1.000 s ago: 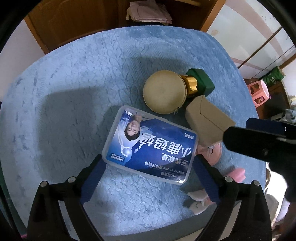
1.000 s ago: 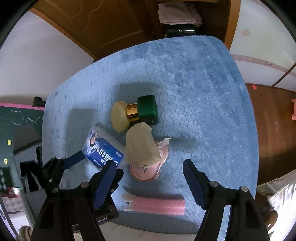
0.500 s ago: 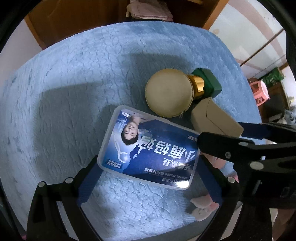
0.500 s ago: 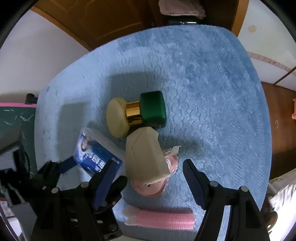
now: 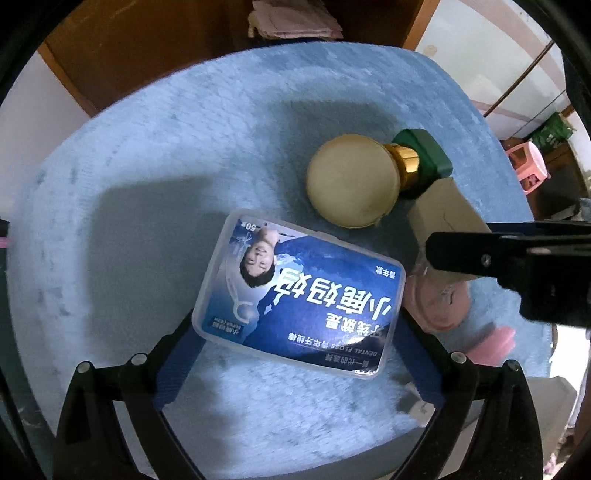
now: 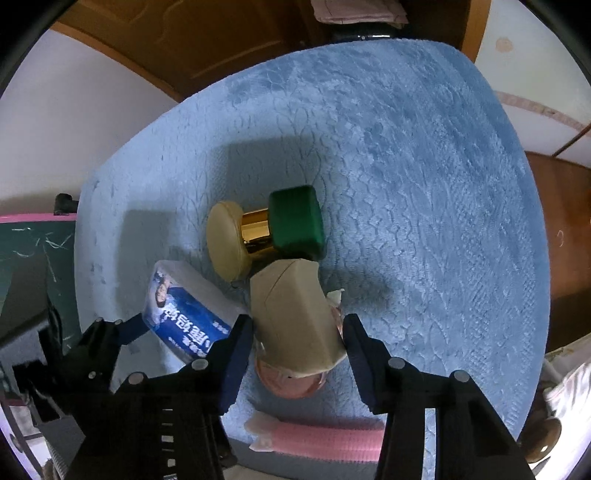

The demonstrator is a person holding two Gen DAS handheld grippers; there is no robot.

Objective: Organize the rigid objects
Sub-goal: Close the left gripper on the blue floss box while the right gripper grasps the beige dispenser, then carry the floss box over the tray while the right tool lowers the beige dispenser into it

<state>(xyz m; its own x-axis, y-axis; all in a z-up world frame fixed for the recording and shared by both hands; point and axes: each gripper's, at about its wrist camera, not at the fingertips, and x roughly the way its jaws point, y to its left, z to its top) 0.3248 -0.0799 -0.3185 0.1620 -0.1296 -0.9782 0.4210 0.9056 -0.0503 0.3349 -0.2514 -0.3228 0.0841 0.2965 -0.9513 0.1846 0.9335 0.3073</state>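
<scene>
A clear dental floss box with a blue label (image 5: 301, 291) lies on the blue cloth; it also shows in the right wrist view (image 6: 186, 317). My left gripper (image 5: 295, 332) is open with its fingers on either side of the box. A beige wedge-shaped box (image 6: 295, 321) rests on a pink round item (image 6: 291, 380). My right gripper (image 6: 297, 332) is open around the beige box. A green bottle with a gold neck and round cream cap (image 6: 266, 232) lies just beyond; it also shows in the left wrist view (image 5: 354, 184).
A pink corrugated tube (image 6: 321, 435) lies at the near edge of the blue cloth (image 6: 424, 184). A wooden cabinet (image 6: 221, 33) with folded pink cloth stands behind. A pink stool (image 5: 528, 162) stands on the floor at the right.
Both grippers have moved forward and down. The left fingers now flank the floss box, and the right fingers now flank the beige box.
</scene>
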